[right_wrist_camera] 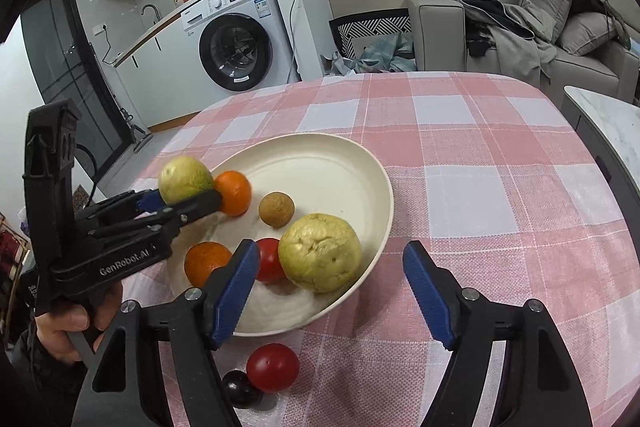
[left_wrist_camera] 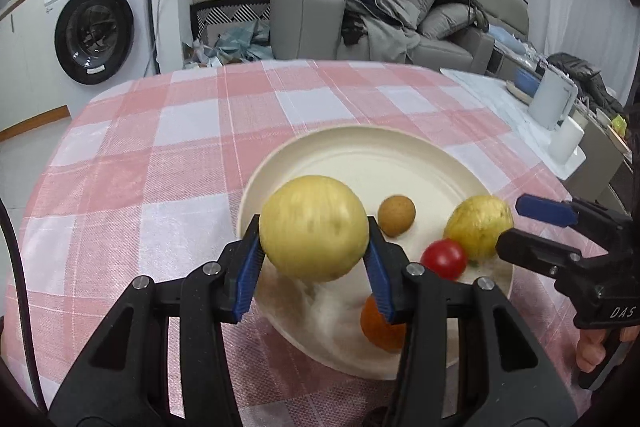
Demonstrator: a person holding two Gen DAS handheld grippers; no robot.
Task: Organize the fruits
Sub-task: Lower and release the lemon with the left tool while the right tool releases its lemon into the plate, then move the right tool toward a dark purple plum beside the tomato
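Note:
My left gripper [left_wrist_camera: 314, 233] is shut on a pale yellow-green round fruit [left_wrist_camera: 314, 211] and holds it over the near left part of a cream plate [left_wrist_camera: 360, 147]. On the plate lie a second yellow-green fruit [right_wrist_camera: 320, 253], a small brown fruit [right_wrist_camera: 276, 209], a red tomato [right_wrist_camera: 269, 261] and two oranges [right_wrist_camera: 206, 261] [right_wrist_camera: 234, 193]. My right gripper [right_wrist_camera: 332, 291] stands open at the plate's near right rim. The second yellow-green fruit rests just ahead of its blue pads [right_wrist_camera: 236, 287], and nothing touches them. The right wrist view also shows the left gripper [right_wrist_camera: 186, 199] with its fruit [right_wrist_camera: 184, 177].
Another red tomato [right_wrist_camera: 272, 367] and a dark plum [right_wrist_camera: 240, 387] lie on the pink checked tablecloth [right_wrist_camera: 480, 187] in front of the plate. Beyond the table are a washing machine [right_wrist_camera: 236, 43] and a grey sofa [right_wrist_camera: 520, 39]. A white side table [left_wrist_camera: 520, 115] stands to the right.

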